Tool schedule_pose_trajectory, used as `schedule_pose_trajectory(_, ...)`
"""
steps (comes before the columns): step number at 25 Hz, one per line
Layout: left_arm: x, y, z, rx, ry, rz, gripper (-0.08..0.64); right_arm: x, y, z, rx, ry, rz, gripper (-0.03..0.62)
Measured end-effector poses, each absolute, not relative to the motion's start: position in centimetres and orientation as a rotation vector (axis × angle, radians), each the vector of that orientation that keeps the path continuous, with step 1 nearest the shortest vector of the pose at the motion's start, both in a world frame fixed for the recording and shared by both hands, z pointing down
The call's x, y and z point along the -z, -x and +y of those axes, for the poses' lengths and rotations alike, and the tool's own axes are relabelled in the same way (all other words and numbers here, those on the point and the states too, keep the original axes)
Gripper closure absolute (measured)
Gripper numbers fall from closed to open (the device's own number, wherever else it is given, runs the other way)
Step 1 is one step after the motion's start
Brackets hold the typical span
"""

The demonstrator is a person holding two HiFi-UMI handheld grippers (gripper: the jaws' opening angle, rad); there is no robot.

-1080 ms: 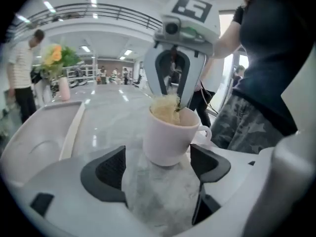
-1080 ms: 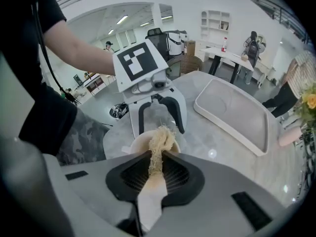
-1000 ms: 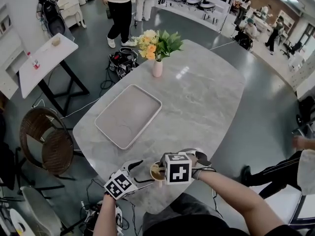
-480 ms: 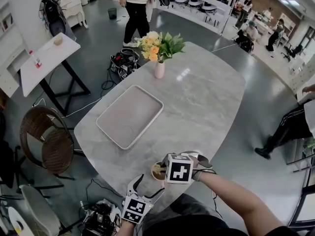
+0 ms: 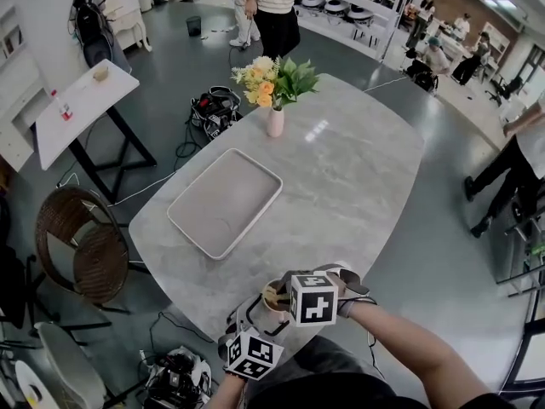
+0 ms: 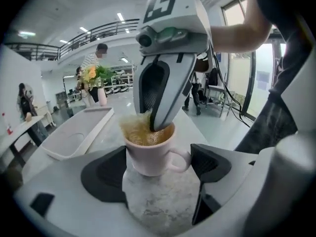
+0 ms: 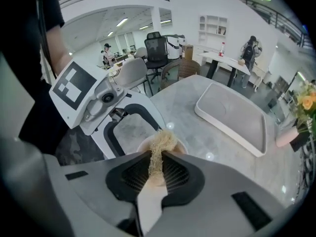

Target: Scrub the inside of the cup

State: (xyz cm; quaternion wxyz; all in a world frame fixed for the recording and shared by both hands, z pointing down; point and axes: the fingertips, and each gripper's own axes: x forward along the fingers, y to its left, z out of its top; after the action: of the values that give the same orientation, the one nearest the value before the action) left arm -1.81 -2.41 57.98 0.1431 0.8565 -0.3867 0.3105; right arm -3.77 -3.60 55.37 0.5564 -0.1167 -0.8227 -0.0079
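A pale pink cup (image 6: 150, 154) stands near the table's front edge, with its handle to the right in the left gripper view. My left gripper (image 6: 158, 171) is open. Its two dark pads flank the cup closely, and whether they press it I cannot tell. My right gripper (image 7: 158, 169) is shut on a tan fibrous scrubber (image 7: 160, 144) and pushes it down into the cup (image 7: 143, 146). In the head view the cup (image 5: 271, 296) sits just left of the right gripper (image 5: 283, 295), and the left gripper (image 5: 247, 311) reaches in from below.
A shallow grey tray (image 5: 224, 201) lies to the left on the marble table (image 5: 358, 177). A pink vase of flowers (image 5: 273, 118) stands at the far edge. A wicker chair (image 5: 81, 250) is left of the table. People walk on the floor beyond.
My left gripper swung from the cup's left side down past the table edge and came up with its jaws around the cup. The right gripper stayed at the cup.
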Motion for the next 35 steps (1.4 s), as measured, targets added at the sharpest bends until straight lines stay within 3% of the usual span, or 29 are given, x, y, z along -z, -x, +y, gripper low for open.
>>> schedule_pose_trajectory(10, -58.0, 2.4, -2.4, -0.954, -2.585, -0.935, 0.154, -53.1, 3.2, -2.6, 0.124, 0.349, -2.042, 0.529)
schedule_pose_trajectory(15, -57.9, 2.9, -2.6, -0.939, -2.683, -0.752, 0.226, -52.6, 2.5, -2.8, 0.175, 0.355, -2.011, 0.529)
schedule_pose_trajectory(20, -57.7, 3.0, -3.1, -0.962, -2.749, -0.604, 0.244, -53.4, 2.2, -4.8, 0.309, 0.285, -1.913, 0.529)
schedule_pose_trajectory(23, -57.7, 3.6, -3.6, -0.983, -2.755, -0.594, 0.297, -54.1, 2.3, -5.3, 0.387, 0.262, -1.862, 0.529)
schedule_pose_trajectory(25, -57.7, 4.5, -4.3, -0.987, -2.74, -0.669, 0.38, -54.4, 2.4, -5.5, 0.38, 0.249, -1.857, 0.529)
schedule_pose_trajectory(28, -57.8, 5.5, -5.4, -0.968, -2.704, -0.805, 0.45, -54.6, 2.7, -5.5, 0.317, 0.238, -1.873, 0.529)
schedule_pose_trajectory(35, -58.0, 5.0, -5.8, -0.969, -2.7, -0.856, 0.489, -54.2, 3.1, -5.4, 0.134, 0.221, -1.917, 0.529)
